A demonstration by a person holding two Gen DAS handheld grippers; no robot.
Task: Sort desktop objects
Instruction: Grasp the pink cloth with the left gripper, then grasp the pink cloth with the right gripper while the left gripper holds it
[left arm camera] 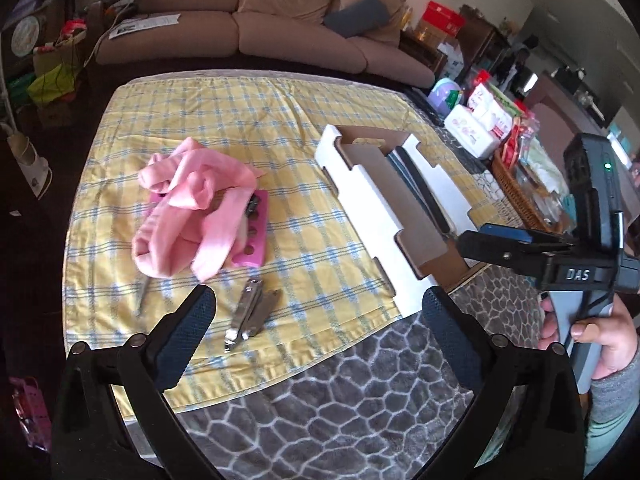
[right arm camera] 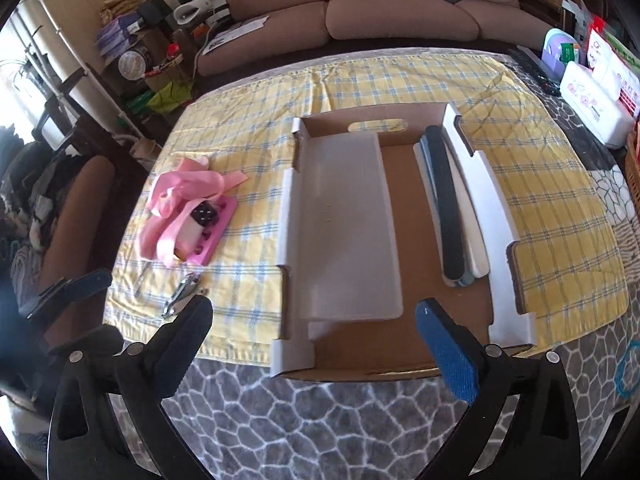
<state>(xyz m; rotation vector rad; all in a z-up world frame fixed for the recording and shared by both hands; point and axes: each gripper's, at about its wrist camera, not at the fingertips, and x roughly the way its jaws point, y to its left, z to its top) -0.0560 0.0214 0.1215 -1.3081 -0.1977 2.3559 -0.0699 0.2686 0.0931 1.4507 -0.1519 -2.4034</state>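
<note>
Checked cloth (left arm camera: 224, 120), clippers (left arm camera: 250, 314) (half-blurred), something under pink ribbon (left arm camera: 192, 208).

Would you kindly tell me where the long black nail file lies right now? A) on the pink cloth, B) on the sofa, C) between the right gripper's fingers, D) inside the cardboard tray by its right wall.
D: the black nail file lies inside the cardboard tray, along its right wall beside other files.
</note>
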